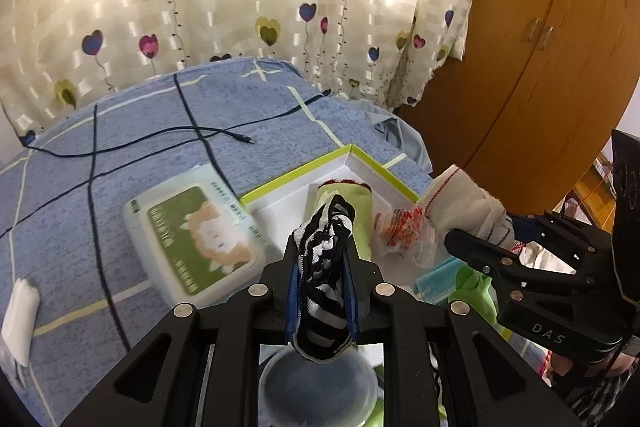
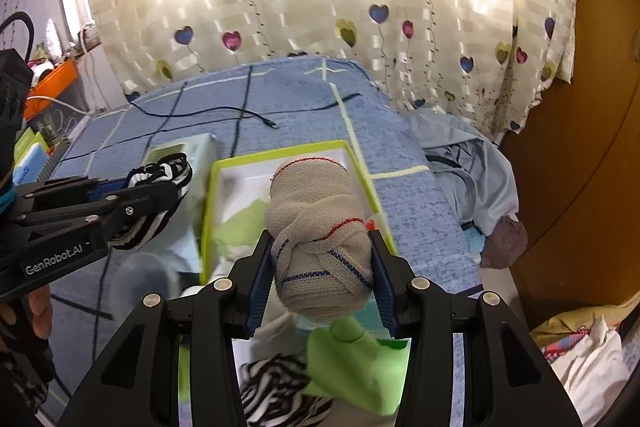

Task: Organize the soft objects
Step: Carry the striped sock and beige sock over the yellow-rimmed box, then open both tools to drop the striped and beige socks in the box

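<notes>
Carrying 1 soft item each, the 2 grippers point down toward the white box with the lime-green rim (image 2: 214,195) on the blue bedspread (image 1: 120,131), which looks like the place where the soft things are being gathered. The left gripper (image 1: 322,247) is clamped almost fully shut on a black-and-white striped sock (image 1: 326,227), thin enough that the pads nearly meet; the cloth bunches above the jaws and hangs below them. The right gripper (image 2: 322,267) stands about half open because its load is bulky: a rolled beige sock bundle (image 2: 316,223) with red and blue stitching, pinched at its sides so the roll keeps its shape. Inside the box a green rolled cloth (image 1: 344,203) lies against the far wall, leaving floor free beside it (a sensible spot for the next rolls, I judge). A wet-wipes pack (image 1: 196,239) sits just left of the box, and a black cable (image 1: 160,139) trails across the bedspread beyond.
</notes>
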Available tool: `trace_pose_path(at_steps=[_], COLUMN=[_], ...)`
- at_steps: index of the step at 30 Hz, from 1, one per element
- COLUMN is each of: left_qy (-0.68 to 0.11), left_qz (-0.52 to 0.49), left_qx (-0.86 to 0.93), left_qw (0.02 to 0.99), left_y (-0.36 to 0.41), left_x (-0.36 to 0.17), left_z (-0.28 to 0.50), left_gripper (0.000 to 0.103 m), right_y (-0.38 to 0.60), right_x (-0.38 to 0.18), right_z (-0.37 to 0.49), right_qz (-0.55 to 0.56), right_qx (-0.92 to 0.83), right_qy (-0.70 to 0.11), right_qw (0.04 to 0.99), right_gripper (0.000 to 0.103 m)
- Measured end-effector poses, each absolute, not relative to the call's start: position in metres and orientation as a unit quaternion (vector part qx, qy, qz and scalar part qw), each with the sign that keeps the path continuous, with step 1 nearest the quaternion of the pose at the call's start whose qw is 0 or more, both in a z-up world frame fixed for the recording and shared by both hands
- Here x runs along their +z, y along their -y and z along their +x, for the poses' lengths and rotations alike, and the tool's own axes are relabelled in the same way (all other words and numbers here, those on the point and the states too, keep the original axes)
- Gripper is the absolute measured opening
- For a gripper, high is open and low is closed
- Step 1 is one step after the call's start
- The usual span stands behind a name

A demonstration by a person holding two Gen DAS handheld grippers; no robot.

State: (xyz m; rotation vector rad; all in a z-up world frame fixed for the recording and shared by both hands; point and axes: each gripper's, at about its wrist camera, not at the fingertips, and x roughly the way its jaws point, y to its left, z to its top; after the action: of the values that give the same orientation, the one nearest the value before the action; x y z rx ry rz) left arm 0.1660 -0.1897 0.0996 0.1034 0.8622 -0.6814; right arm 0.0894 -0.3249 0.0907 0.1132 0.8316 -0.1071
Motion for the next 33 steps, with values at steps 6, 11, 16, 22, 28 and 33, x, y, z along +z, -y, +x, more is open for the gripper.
trace_pose_path(at_steps=[6,11,16,22,28,33], left_qy=[-0.432,-0.446,-0.46,-0.459,-0.458,-0.456], left_qz=[0.05,0.052,0.053,0.057,0.059,0.065], left_qx=[-0.323,-0.313,-0.305,-0.301,-0.304,-0.302], left_qw=[0.841,0.837,0.832,0.834,0.833,0.835], left_y=[0.207,0.214,0.22,0.229,0.236,0.241], left_x=[0.081,0.071,0.063,0.061,0.06,0.059], left_z=[0.181,0.191,0.203,0.207,0.208,0.21], left_gripper=[0.016,0.016,0.017,0.017,0.017,0.017], right_y=[0.335,0.337,0.331,0.322,0.321,0.324], right_x=[0.076,0.065,0.055,0.047,0.037,0.034], right_z=[0.103,0.113,0.115,0.114,0.112,0.114], right_qz=[0.058,0.053,0.045,0.031,0.024,0.023], right_qx=[-0.054,-0.05,-0.029,-0.006,-0.006,-0.009], right_qy=[-0.419,-0.432,-0.438,-0.448,-0.459,-0.461], right_qw=[0.904,0.899,0.897,0.894,0.888,0.887], right_gripper=[0.046,0.046,0.046,0.046,0.046,0.046])
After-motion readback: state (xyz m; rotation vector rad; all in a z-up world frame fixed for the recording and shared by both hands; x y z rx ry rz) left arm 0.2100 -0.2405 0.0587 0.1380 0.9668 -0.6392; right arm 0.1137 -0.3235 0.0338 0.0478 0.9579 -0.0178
